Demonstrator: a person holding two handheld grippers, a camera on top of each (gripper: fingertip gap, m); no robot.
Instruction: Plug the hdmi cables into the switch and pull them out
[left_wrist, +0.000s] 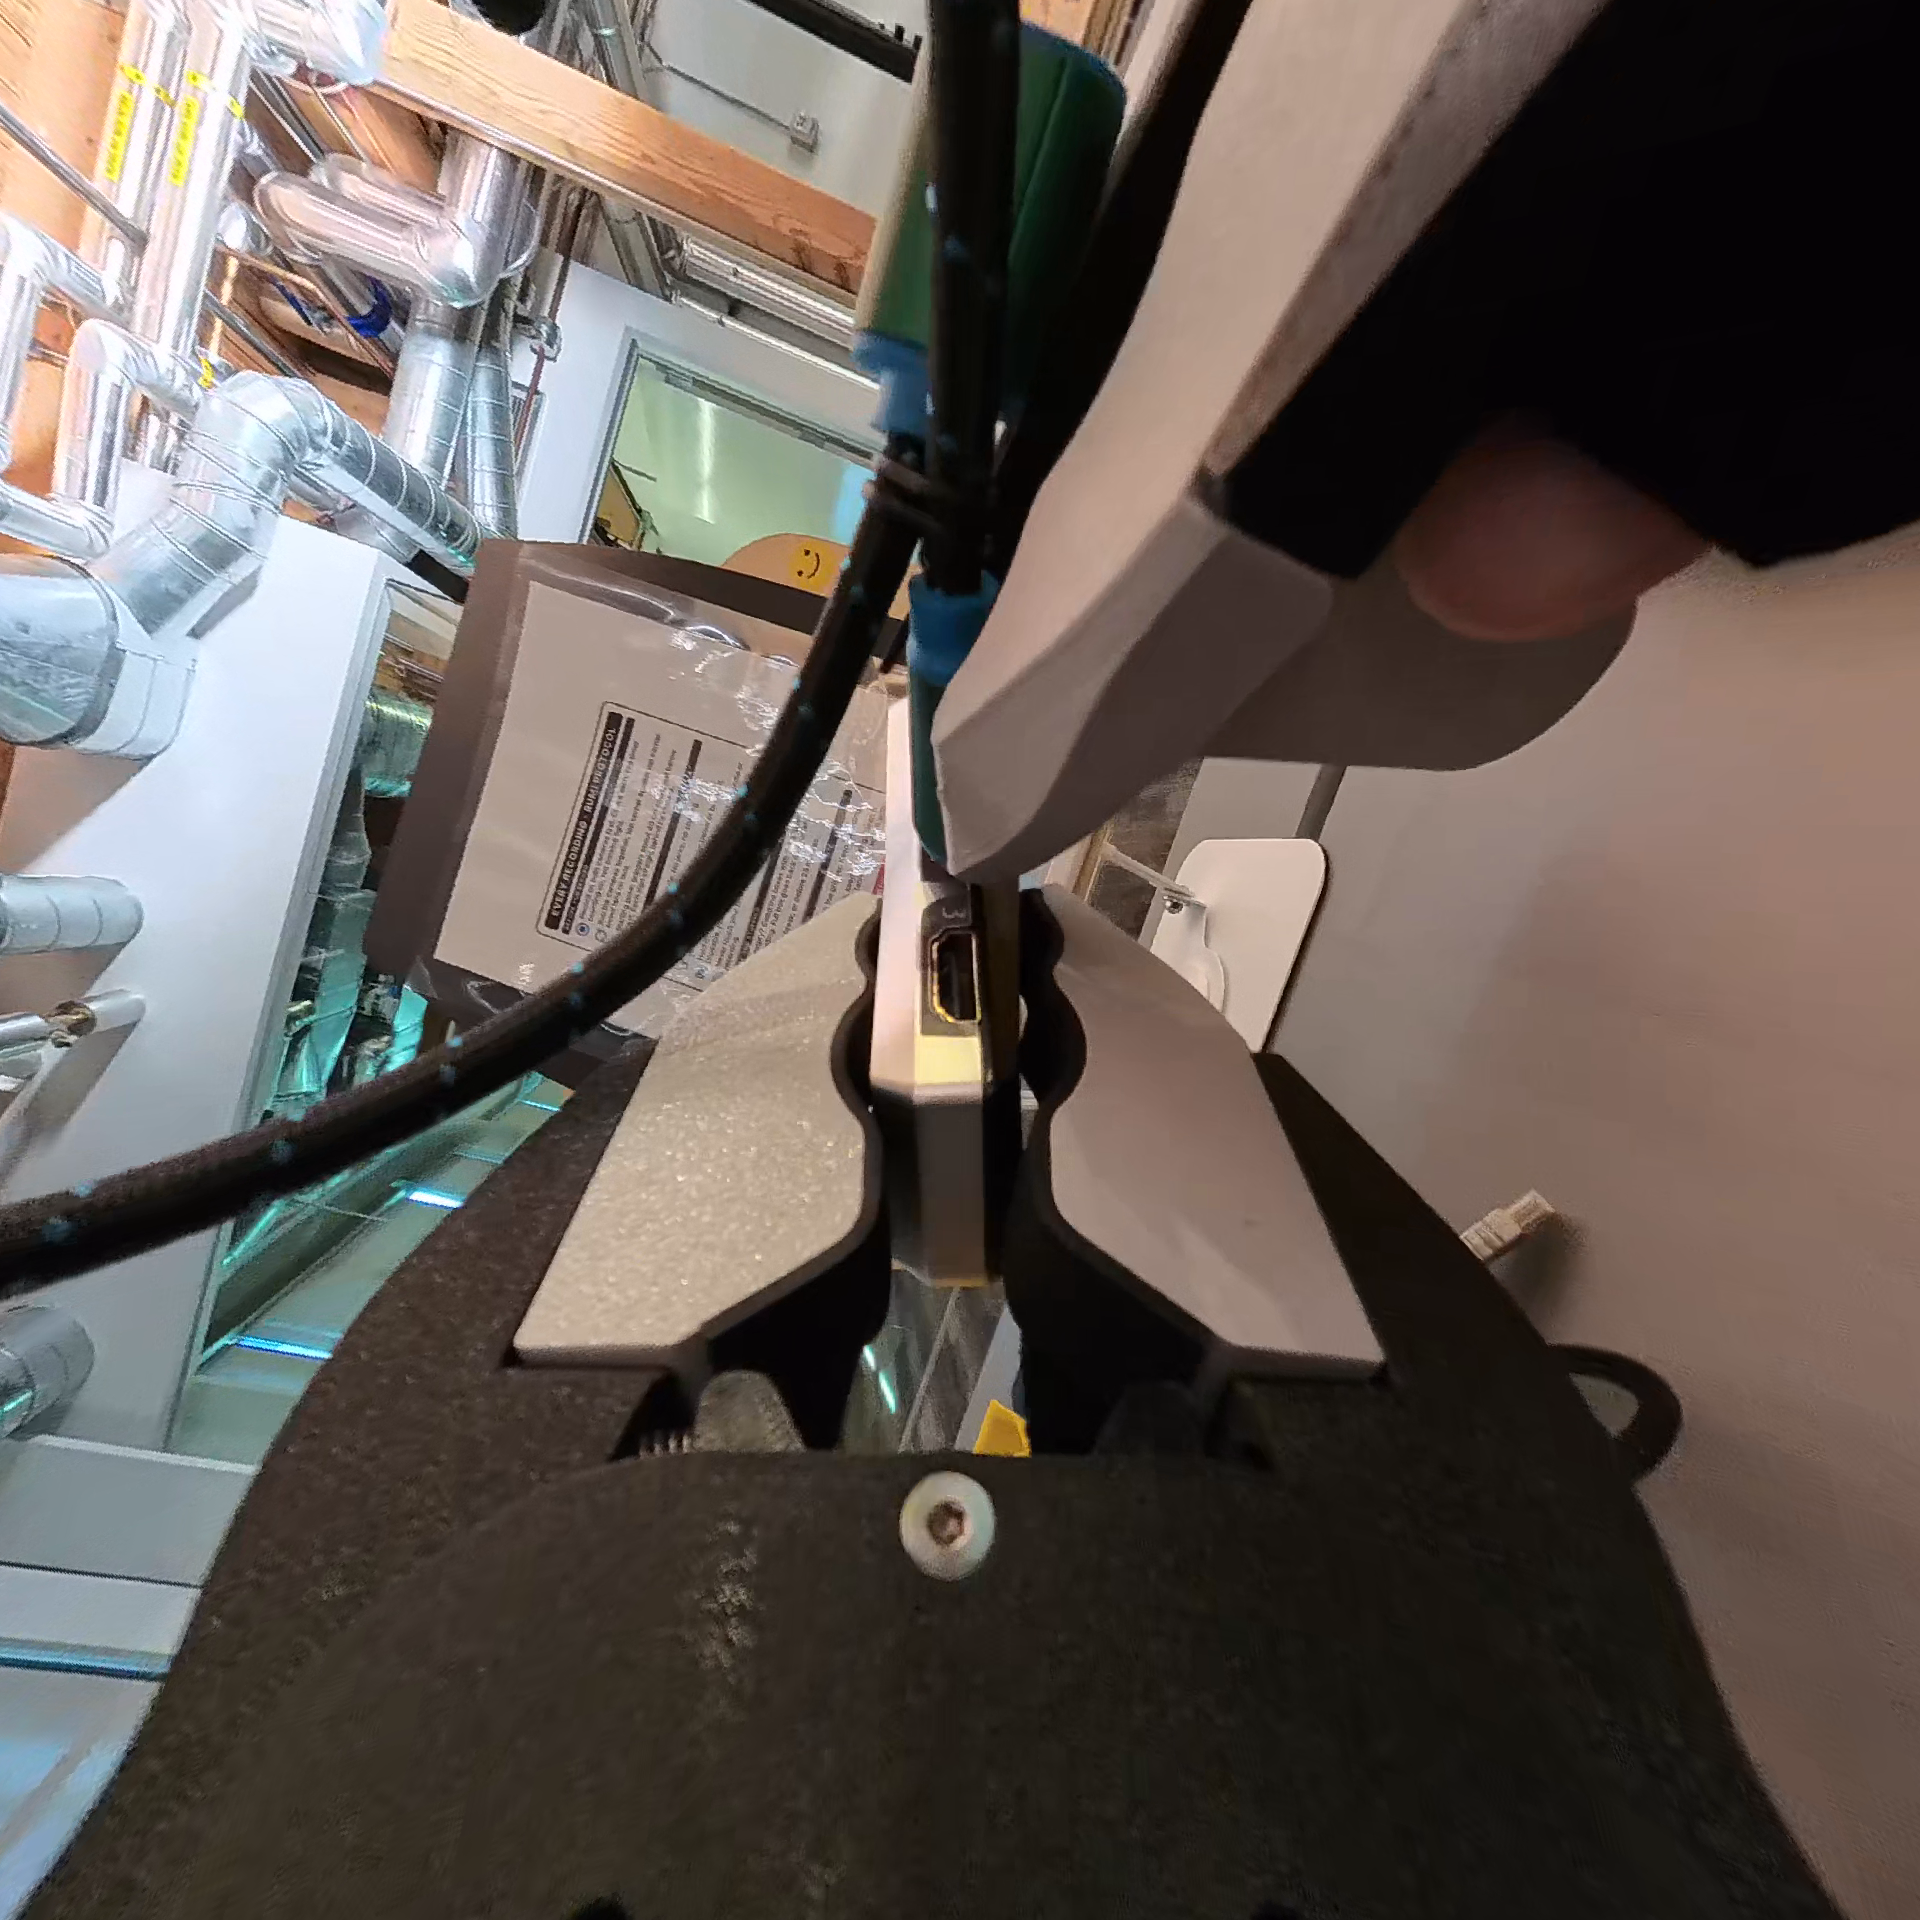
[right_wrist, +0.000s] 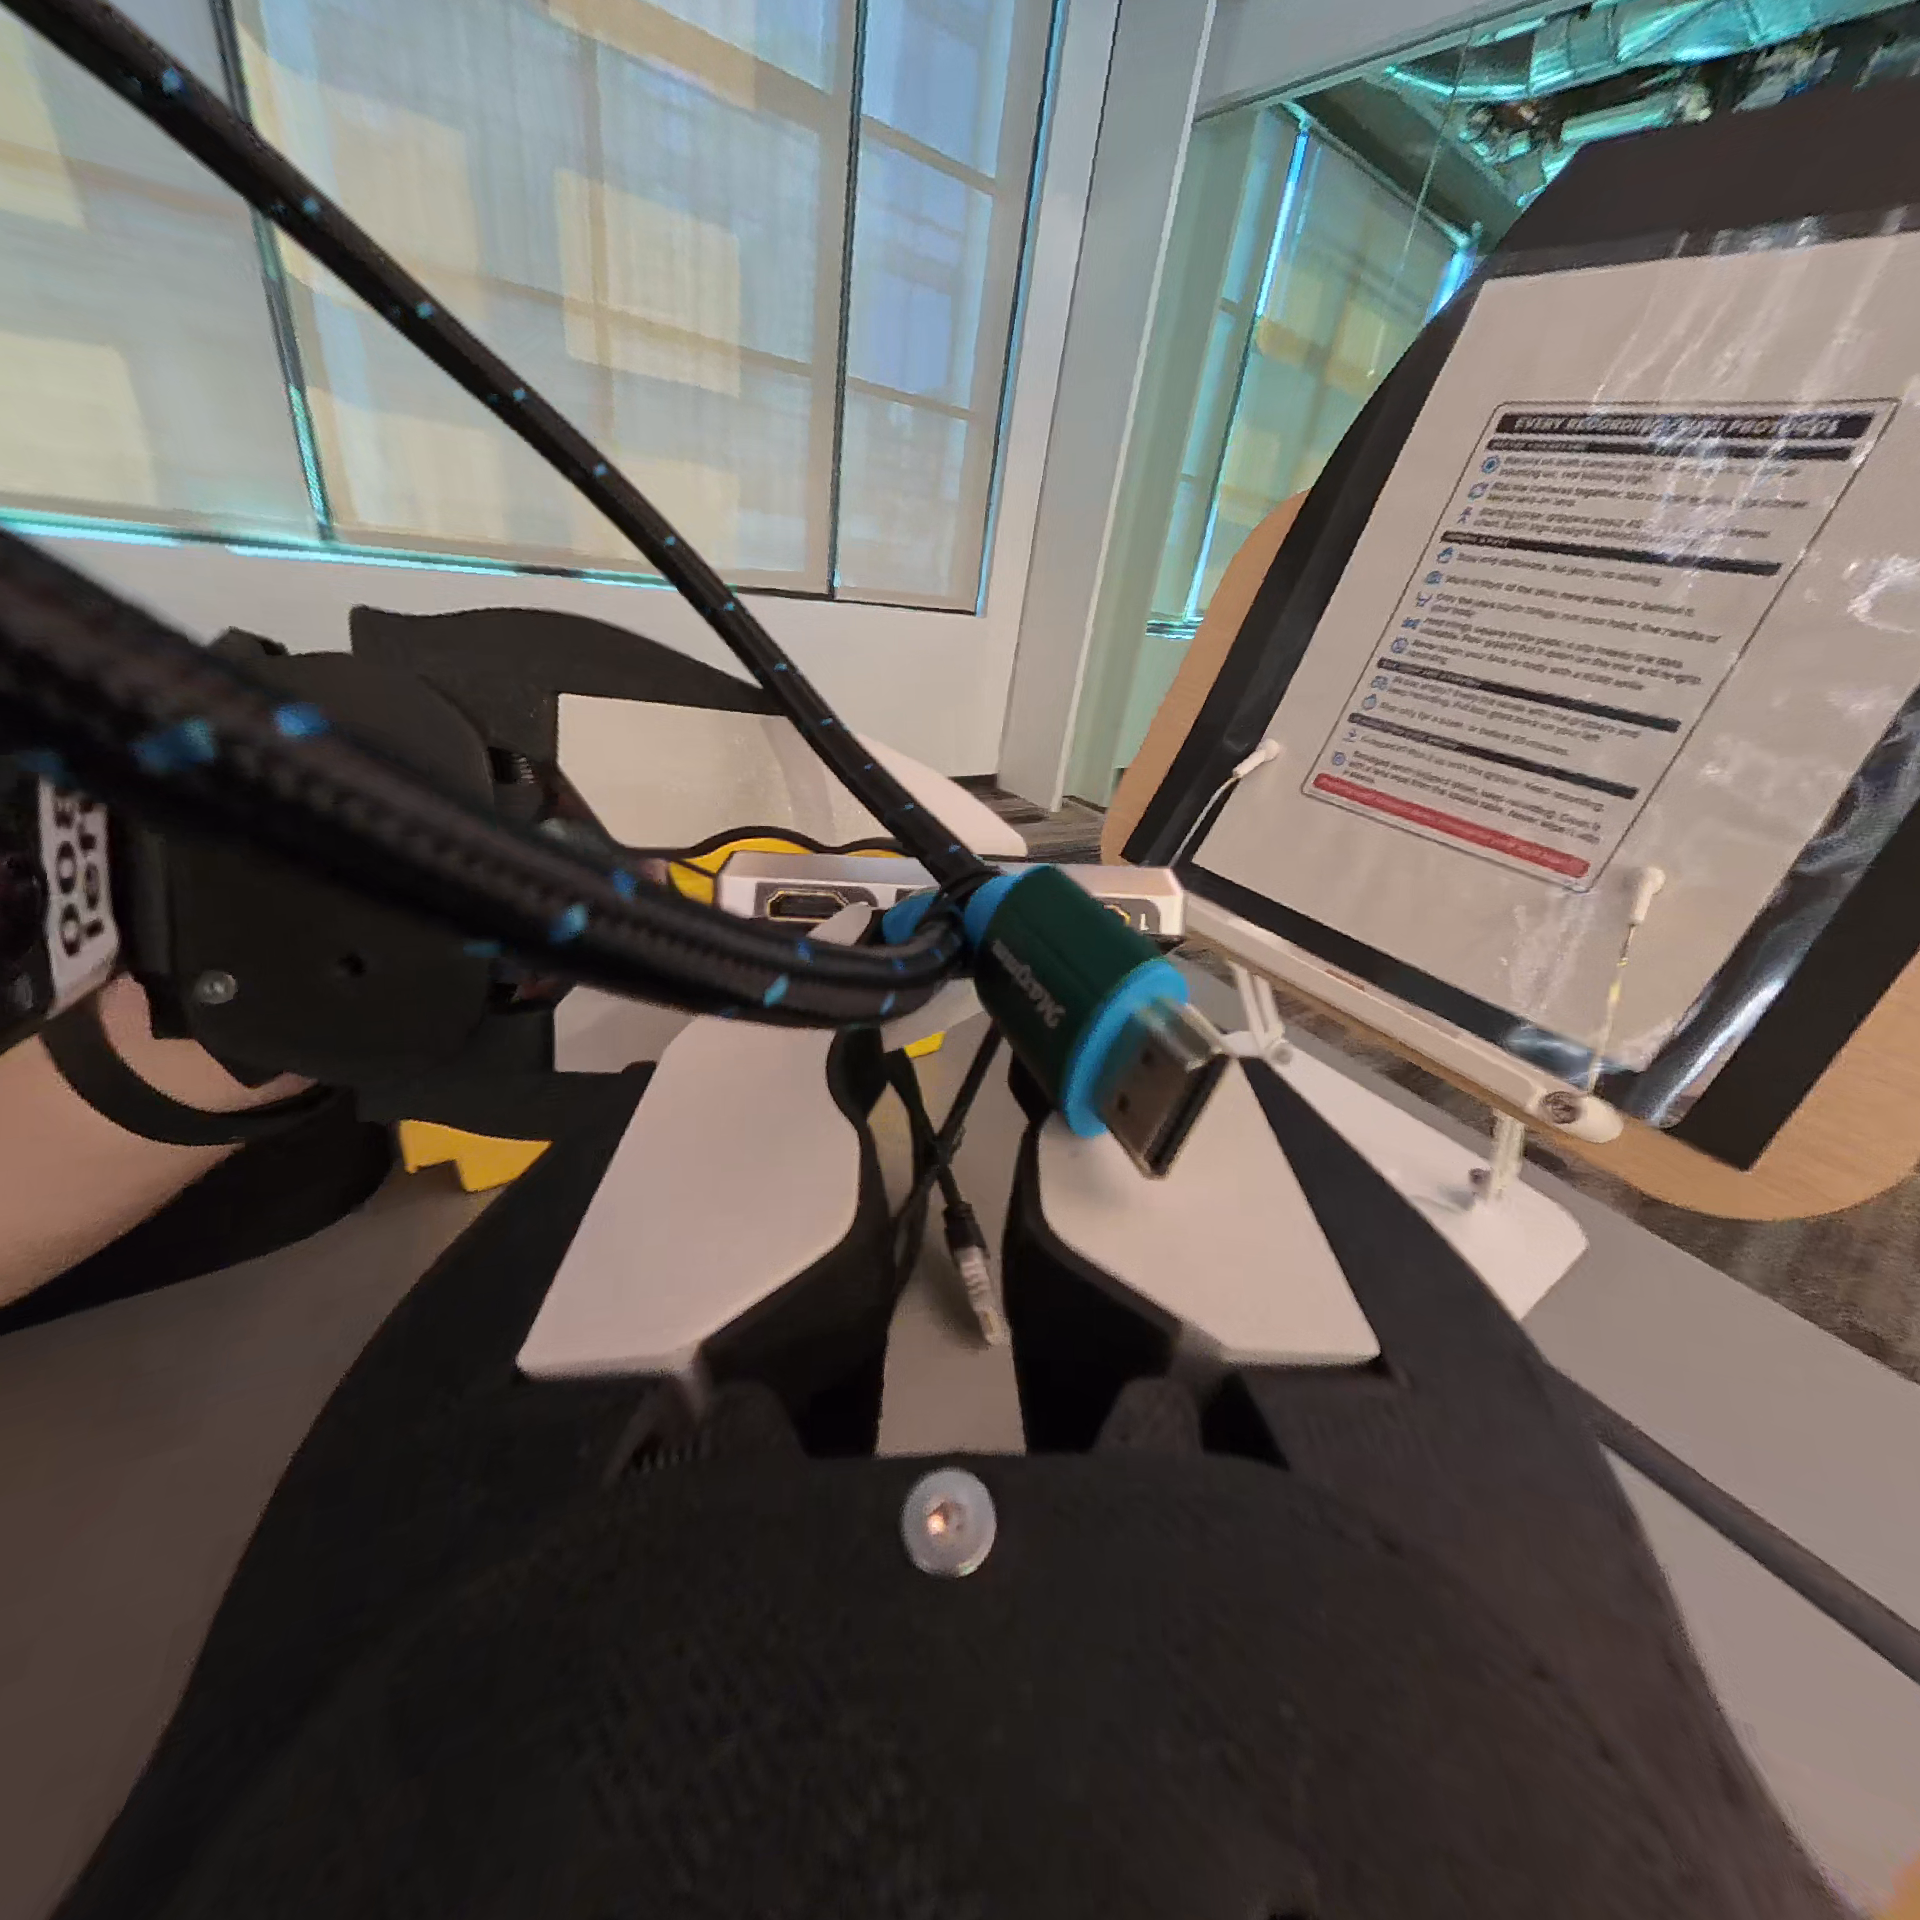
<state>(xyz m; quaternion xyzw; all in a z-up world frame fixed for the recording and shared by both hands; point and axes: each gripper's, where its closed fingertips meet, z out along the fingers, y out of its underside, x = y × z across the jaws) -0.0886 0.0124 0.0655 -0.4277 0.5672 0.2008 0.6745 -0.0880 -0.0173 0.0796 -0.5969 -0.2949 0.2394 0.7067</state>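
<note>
Left wrist view: the right claw (left_wrist: 966, 831) covers the second plug (left_wrist: 935, 665) where it meets the switch (left_wrist: 940, 1091), so seating cannot be confirmed. The switch's lower end is hidden between the left claw (left_wrist: 940, 1039) pads. Braided cables (left_wrist: 623, 935) exit the left and top edges.

Right wrist view: near cables (right_wrist: 312, 790) at centre left are blurred. The loose plug (right_wrist: 1091, 1013) overlaps the switch (right_wrist: 1132, 899) ports; whether the right claw (right_wrist: 940, 1049) grips a cable cannot be determined
</note>
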